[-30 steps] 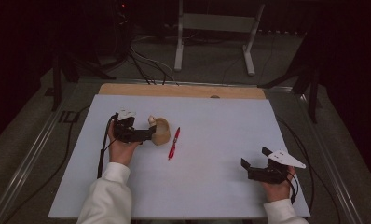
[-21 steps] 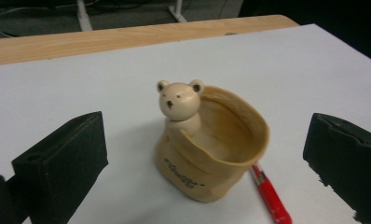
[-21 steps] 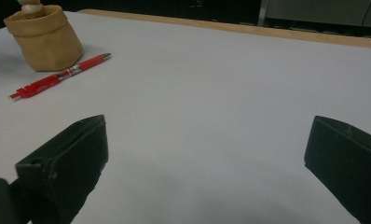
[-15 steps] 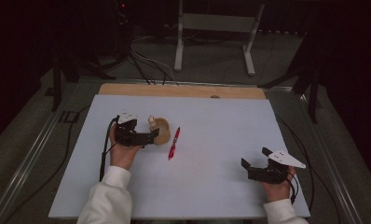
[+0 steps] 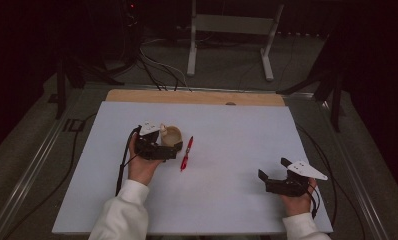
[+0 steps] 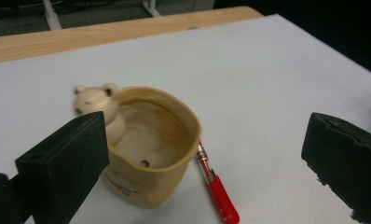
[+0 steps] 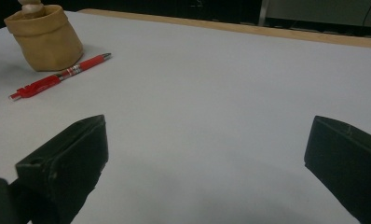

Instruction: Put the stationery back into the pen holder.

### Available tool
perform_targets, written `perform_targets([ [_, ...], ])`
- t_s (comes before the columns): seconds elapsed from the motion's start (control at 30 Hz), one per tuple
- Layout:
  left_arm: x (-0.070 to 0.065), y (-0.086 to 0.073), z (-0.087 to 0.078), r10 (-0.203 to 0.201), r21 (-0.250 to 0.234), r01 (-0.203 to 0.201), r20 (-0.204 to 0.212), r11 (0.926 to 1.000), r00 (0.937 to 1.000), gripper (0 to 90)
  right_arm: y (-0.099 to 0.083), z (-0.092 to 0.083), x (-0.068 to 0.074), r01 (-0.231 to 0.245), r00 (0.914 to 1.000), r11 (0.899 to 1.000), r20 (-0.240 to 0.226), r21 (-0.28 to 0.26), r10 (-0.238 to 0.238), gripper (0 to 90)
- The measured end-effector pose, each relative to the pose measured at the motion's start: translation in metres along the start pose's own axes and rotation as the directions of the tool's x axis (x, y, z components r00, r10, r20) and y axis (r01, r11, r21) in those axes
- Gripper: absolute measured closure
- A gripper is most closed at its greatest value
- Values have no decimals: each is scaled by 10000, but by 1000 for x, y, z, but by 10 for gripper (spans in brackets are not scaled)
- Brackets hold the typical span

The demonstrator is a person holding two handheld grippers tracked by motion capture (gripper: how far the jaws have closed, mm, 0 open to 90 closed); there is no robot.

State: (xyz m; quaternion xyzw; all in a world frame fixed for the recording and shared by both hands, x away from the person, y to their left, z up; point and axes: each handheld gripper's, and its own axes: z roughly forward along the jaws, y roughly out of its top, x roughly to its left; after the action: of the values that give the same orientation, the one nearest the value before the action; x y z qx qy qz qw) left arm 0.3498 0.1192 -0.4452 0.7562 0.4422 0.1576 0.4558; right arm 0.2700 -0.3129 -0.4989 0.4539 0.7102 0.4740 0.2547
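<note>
Cup: tan, soft-walled, upright on the white table sheet, left of centre. Small cream bear figure at its rim, on the side away from the pen. Small hole visible in the inside floor; dark lettering low on the outer wall, too small to read. In my right gripper view the same cup stands at the far upper left.

Pen: red barrel, clear section toward the metal tip, lying flat just beside the cup. From the high view it lies lengthwise, roughly pointing away from me, between the cup and the sheet's centre.

Left gripper: in my left hand, jaws spread wide, nothing between them pinched. One jaw is close in front of the cup's wall; whether it touches I cannot tell. The other jaw stands well clear on the pen's side. Black cable trails back along my white sleeve.

Right gripper: in my right hand, near the right front corner of the sheet, well apart from cup and pen. Jaws spread wide over bare sheet, holding nothing. Grey three-cornered plate on top.

Wooden board edge: bare strip along the sheet's far side.
</note>
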Motion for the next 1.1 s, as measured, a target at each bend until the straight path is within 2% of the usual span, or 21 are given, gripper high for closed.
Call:
perform_targets([
  [0.2,-14,0,10,336,335,-347,339,9988,9989,73,0,-1,0,-24,10000,10000,5,-22,24,0],
  [0.4,-25,-1,19,404,514,-438,651,9977,9971,143,0,0,0,3,10000,10000,5,-10,-3,0],
  [0.63,-35,-8,34,553,1092,-601,468,9922,9974,173,0,0,0,8,10000,10000,-10,-7,-8,0],
  [0.7,-35,-11,39,598,1254,-643,394,9900,9974,212,0,0,0,10,10000,10000,-9,-10,-10,0],
  [0.77,-38,-12,42,838,1197,-860,235,9891,9962,229,0,0,0,14,10000,10000,-5,-11,-14,0],
  [0.87,-40,-12,43,900,1177,-905,95,9889,9959,236,0,0,0,24,10000,10000,-9,-3,-24,0],
  [0.93,-41,-13,43,856,1230,-880,243,9885,9960,247,0,0,0,27,10000,10000,-13,4,-27,0],
  [1.0,-44,-16,44,1022,1297,-1048,262,9860,9944,246,0,0,0,9,10000,10000,-4,-10,-9,0],
  [1.1,-44,-21,49,910,1488,-951,344,9843,9953,247,0,0,0,25,10000,10000,-15,7,-25,0],
])
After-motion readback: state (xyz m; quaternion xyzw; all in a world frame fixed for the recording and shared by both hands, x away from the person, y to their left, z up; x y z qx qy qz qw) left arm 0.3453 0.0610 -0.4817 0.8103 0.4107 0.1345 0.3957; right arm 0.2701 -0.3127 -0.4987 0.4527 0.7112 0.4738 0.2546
